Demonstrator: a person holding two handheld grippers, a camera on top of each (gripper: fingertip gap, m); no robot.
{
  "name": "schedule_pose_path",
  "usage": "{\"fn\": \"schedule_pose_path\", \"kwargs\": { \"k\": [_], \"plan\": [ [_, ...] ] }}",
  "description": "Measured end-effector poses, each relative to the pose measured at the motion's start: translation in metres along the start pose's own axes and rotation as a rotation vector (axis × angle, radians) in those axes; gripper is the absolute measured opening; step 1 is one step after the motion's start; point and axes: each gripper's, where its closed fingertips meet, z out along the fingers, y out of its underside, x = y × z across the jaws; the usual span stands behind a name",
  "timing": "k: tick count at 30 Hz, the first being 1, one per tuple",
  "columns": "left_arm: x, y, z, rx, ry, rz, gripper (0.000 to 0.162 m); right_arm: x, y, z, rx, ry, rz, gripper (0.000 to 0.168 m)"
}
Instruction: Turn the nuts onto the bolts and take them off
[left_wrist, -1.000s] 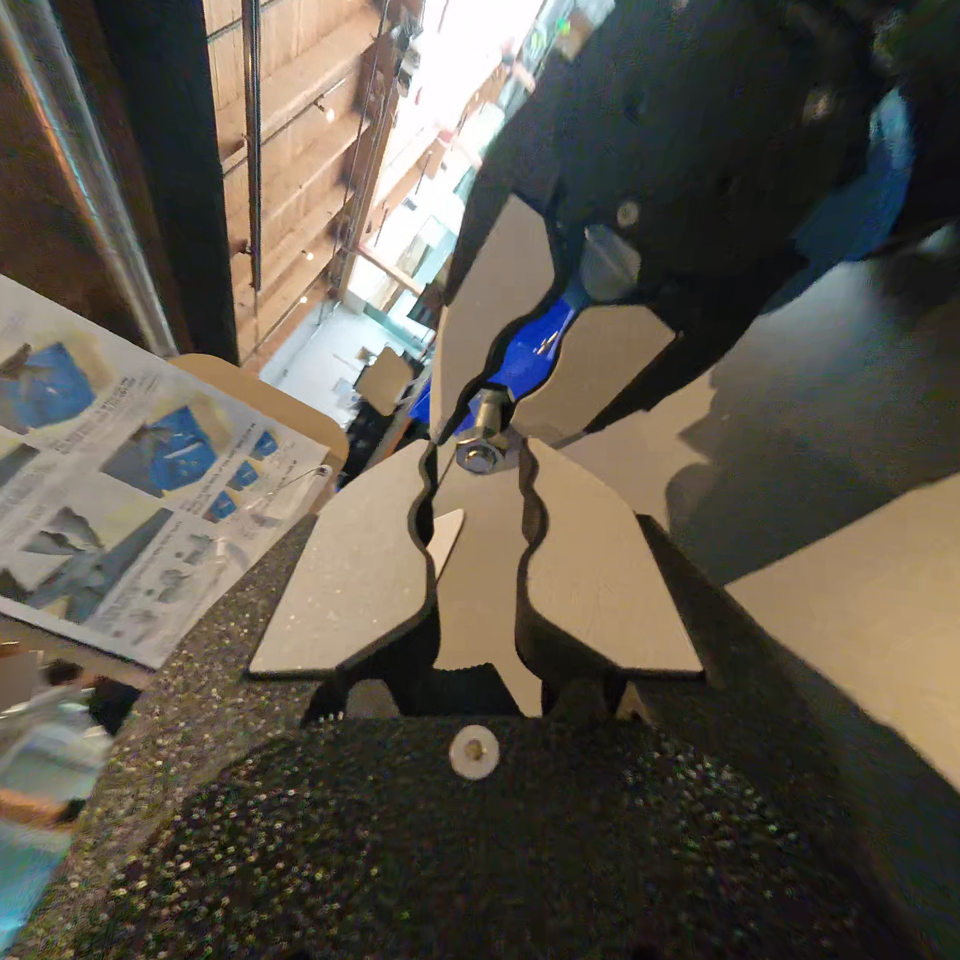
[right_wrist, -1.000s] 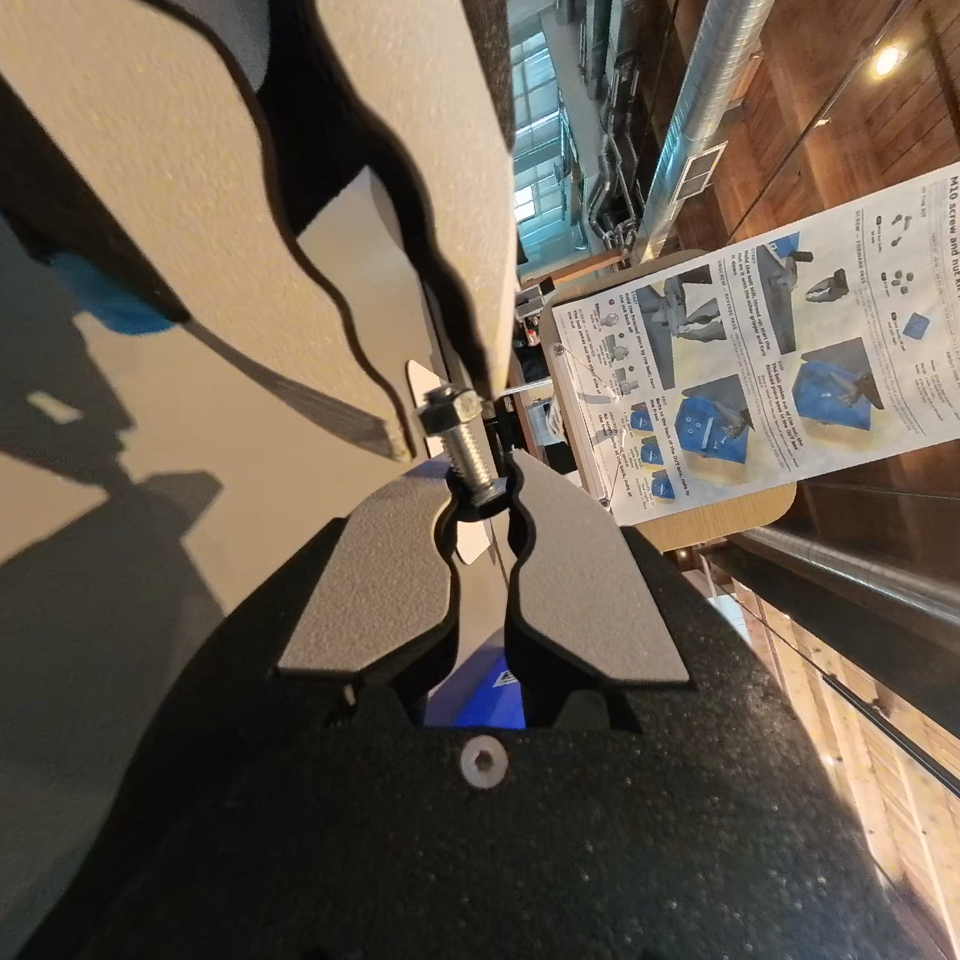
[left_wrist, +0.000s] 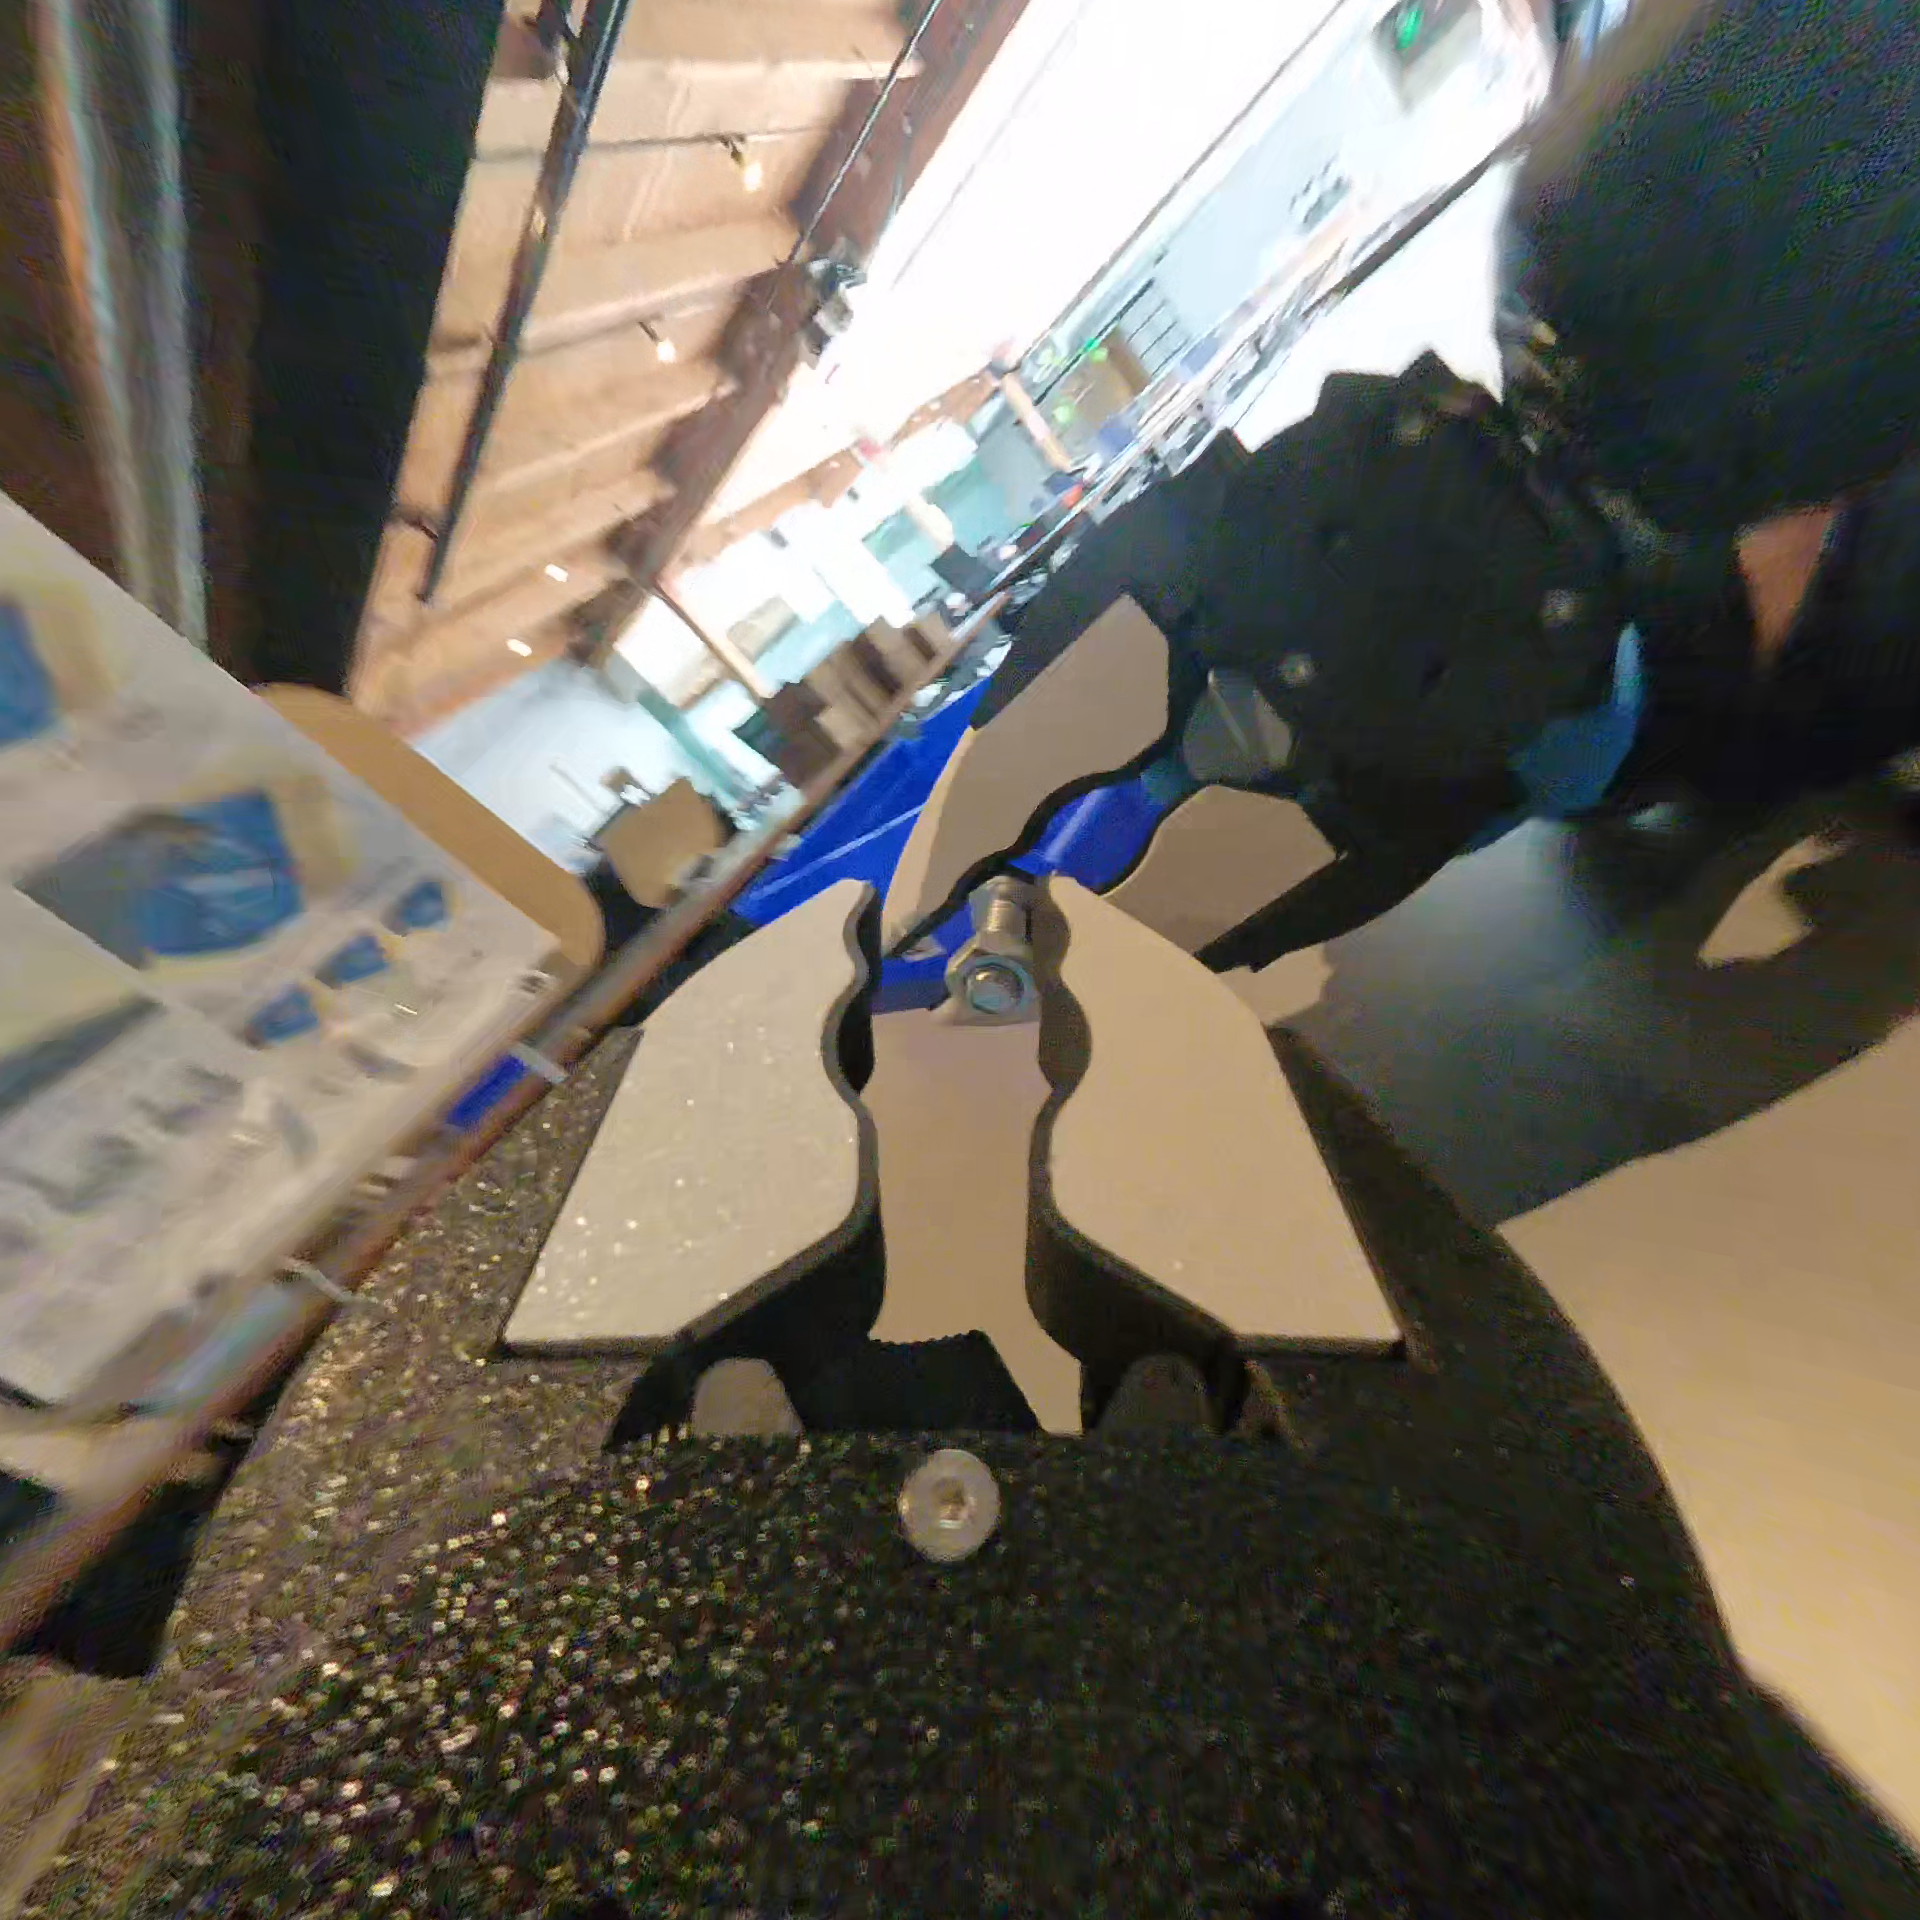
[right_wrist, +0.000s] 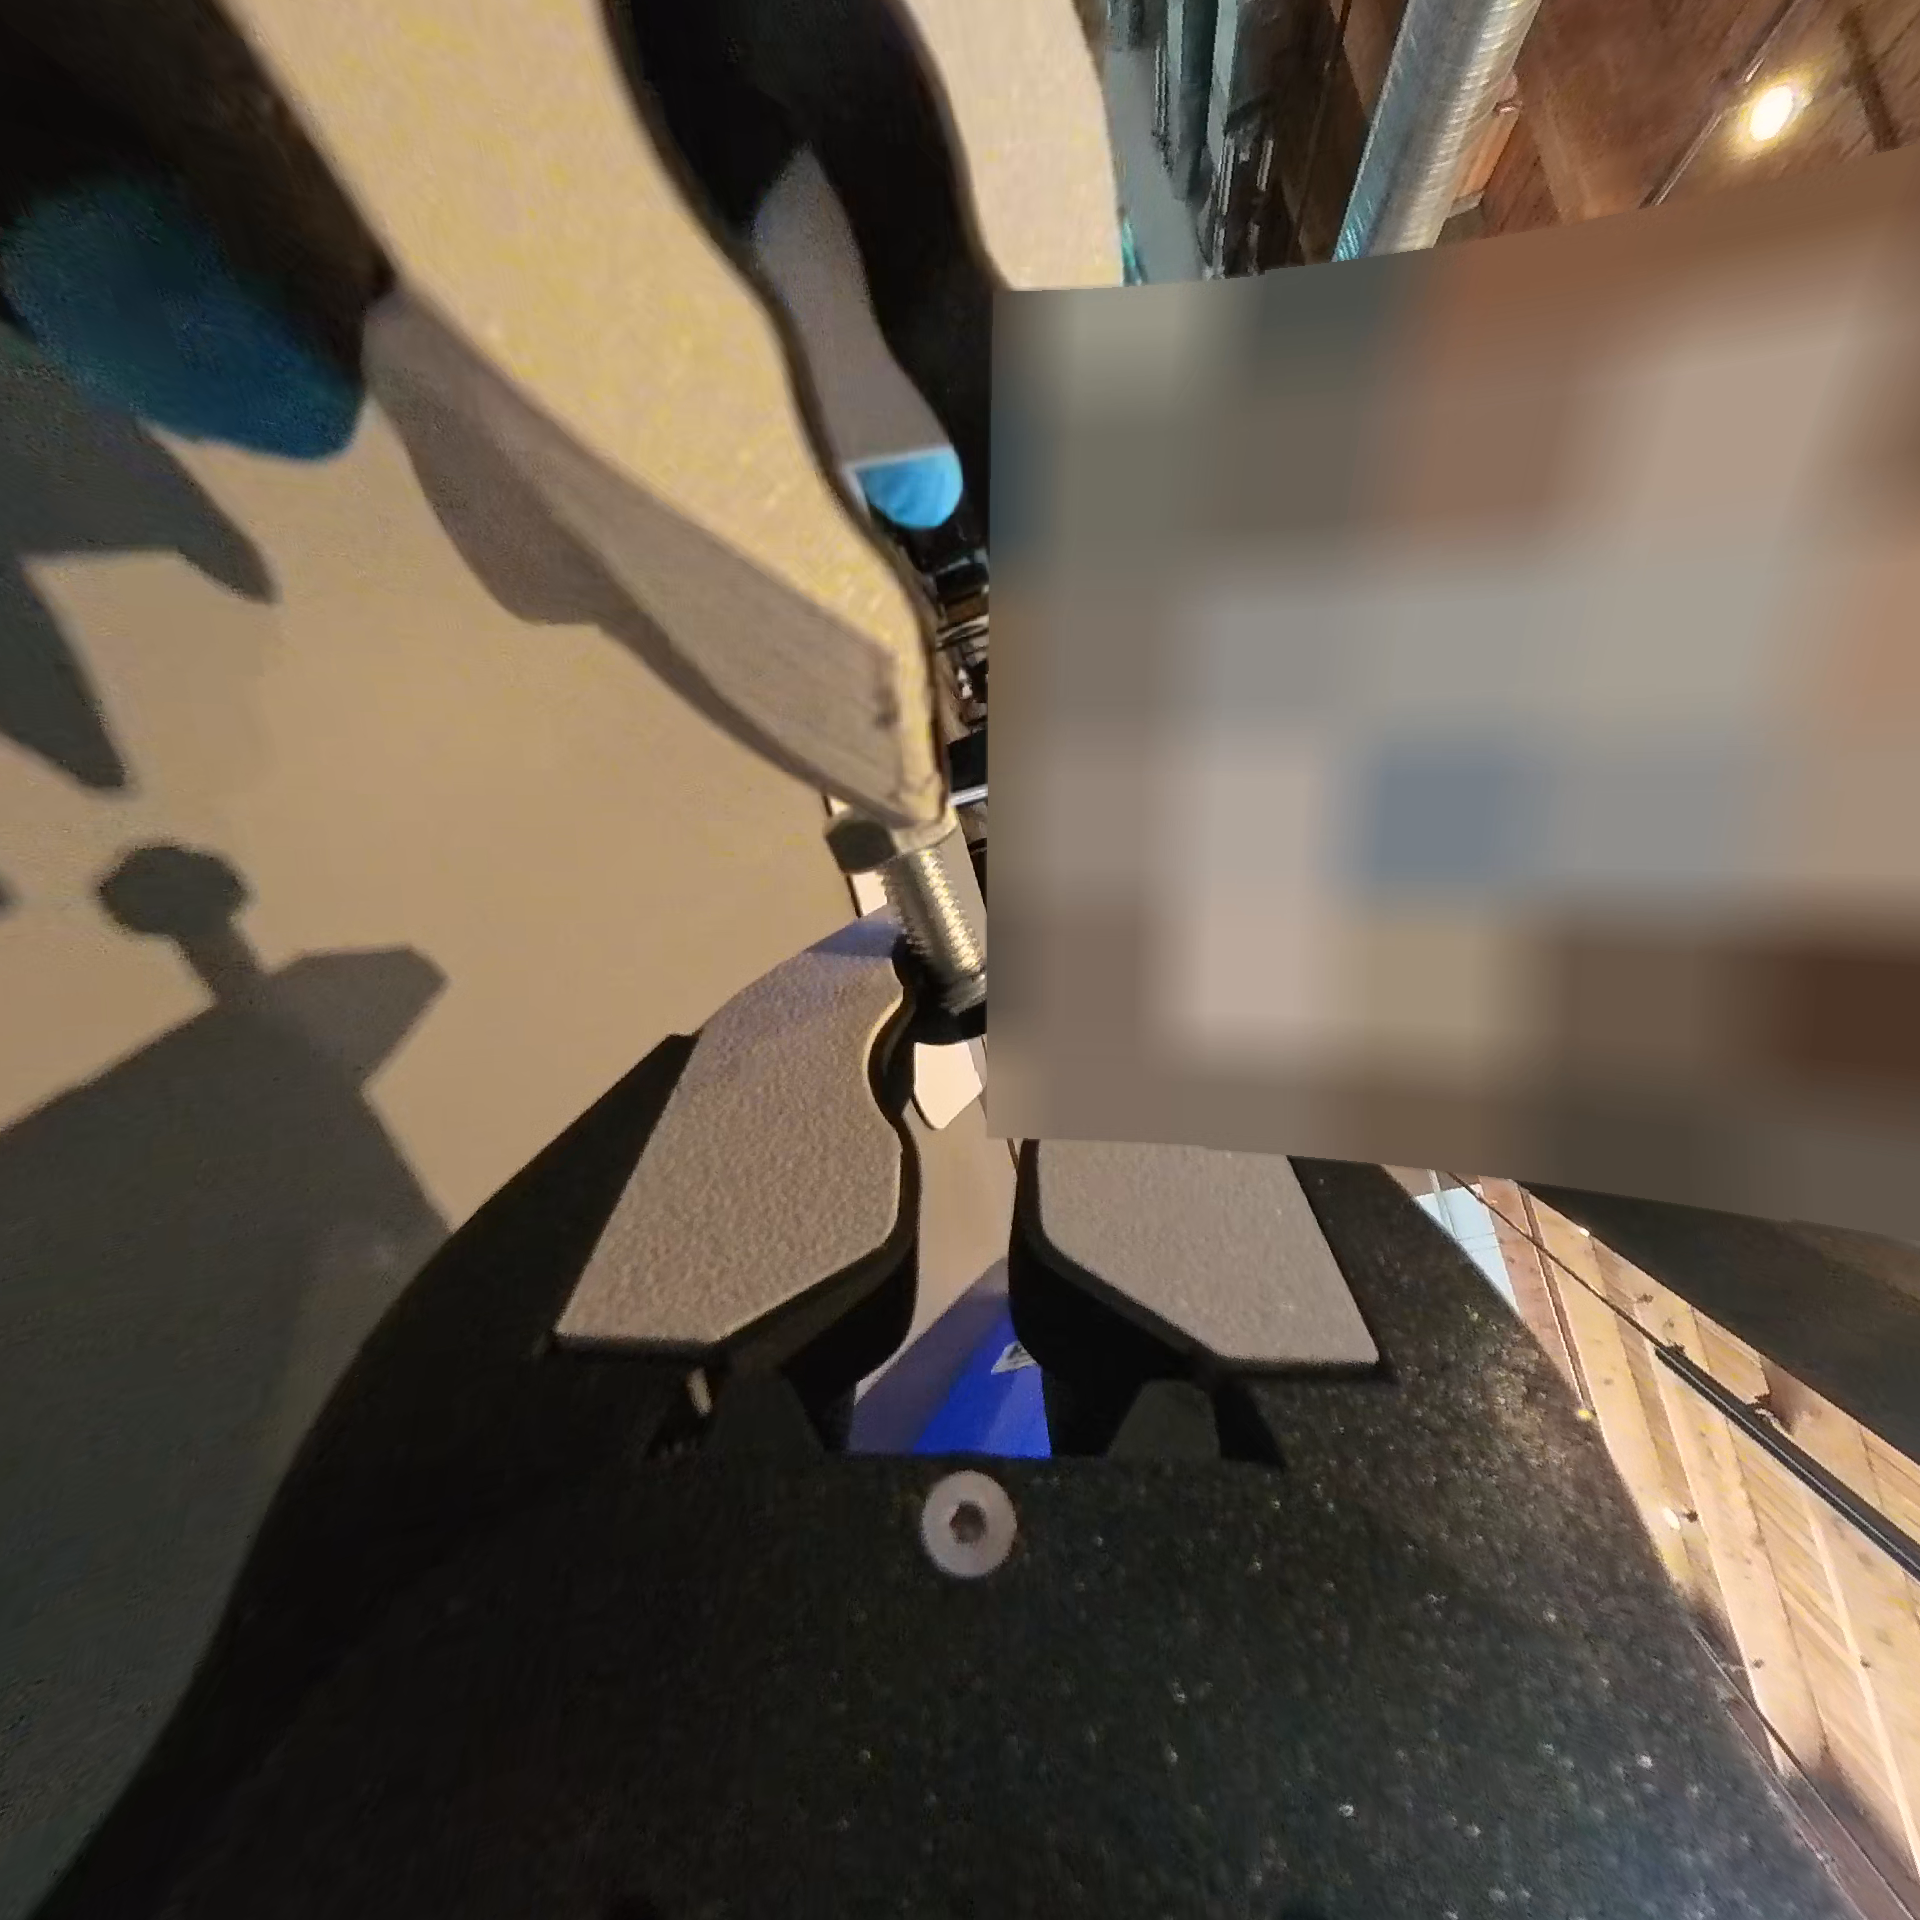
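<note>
Since before, our left hand-held gripper (left_wrist: 956, 977) has opened, its right finger apparently touching the nut (left_wrist: 992, 982); our right hand-held gripper (right_wrist: 961, 1013) pinches the bolt (right_wrist: 935, 914), which points at the left.

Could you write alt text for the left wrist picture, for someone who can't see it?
Two pale fingers of the left tool reach forward around a silver nut threaded on a bolt. The right tool holds the bolt's far end from the opposite side. A blurred instruction sheet stands at left.

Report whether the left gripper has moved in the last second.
Yes. The left gripper swung slightly right: the instruction sheet sits farther left in its view.
</note>
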Motion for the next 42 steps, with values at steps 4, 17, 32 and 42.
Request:
{"fn": "schedule_pose_path", "kwargs": {
  "k": [4,17,32,42],
  "plan": [
    [-0.001,0.008,0.001,-0.027,0.062,-0.237,0.027,-0.001,0.0,0.001,-0.002,-0.003,-0.007,0.014],
    [0.008,0.019,0.005,-0.137,-0.057,0.379,0.018,-0.001,0.0,0.001,-0.004,-0.002,-0.006,0.013],
    [0.004,0.018,0.004,-0.074,0.147,-0.528,0.022,-0.002,-0.001,0.001,-0.003,-0.002,-0.003,0.014],
    [0.007,0.015,0.004,-0.125,-0.07,0.409,0.022,-0.002,-0.001,0.0,-0.003,-0.002,-0.002,0.013]
  ]
}}
